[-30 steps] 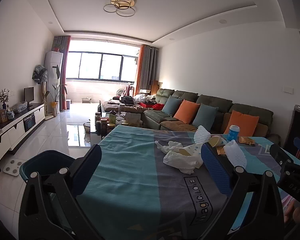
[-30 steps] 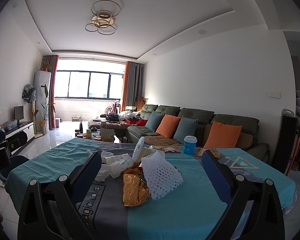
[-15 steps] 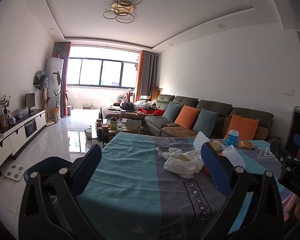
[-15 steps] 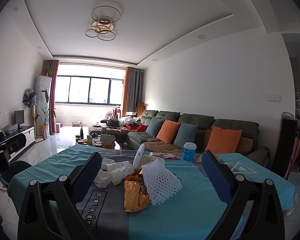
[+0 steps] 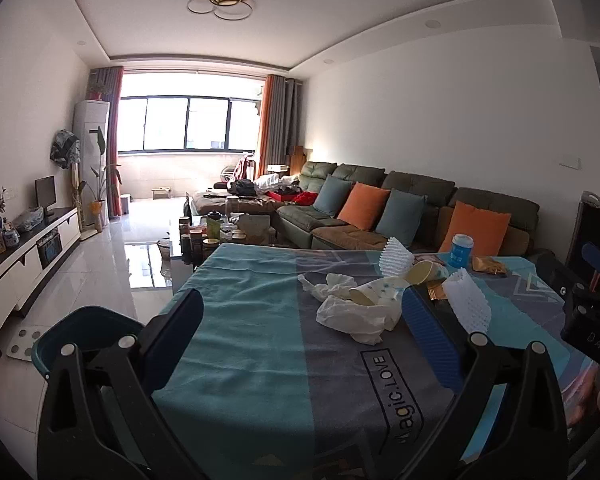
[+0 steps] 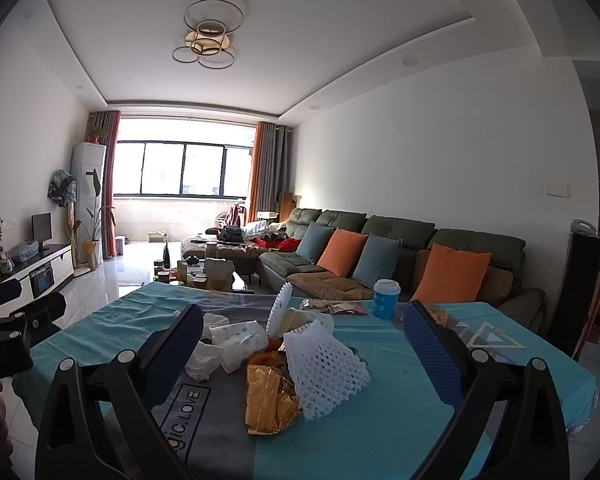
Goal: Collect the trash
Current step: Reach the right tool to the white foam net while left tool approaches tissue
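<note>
Both claws open, empty. Trash heap mid-surface: gold wrapper and white foam net dead ahead of right claw, nearer. Left claw: heap lies right. Bin near left.

Matt cloth tablecloth in teal and grey; crinkled shiny gold foil wrapper; white foam netting; crumpled soft tissue; paper cup; glossy tiled floor

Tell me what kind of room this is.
A home living room, most likely: a green sectional sofa with cushions, a TV stand along the opposite wall, and a cloth-covered dining table littered with trash.
</note>
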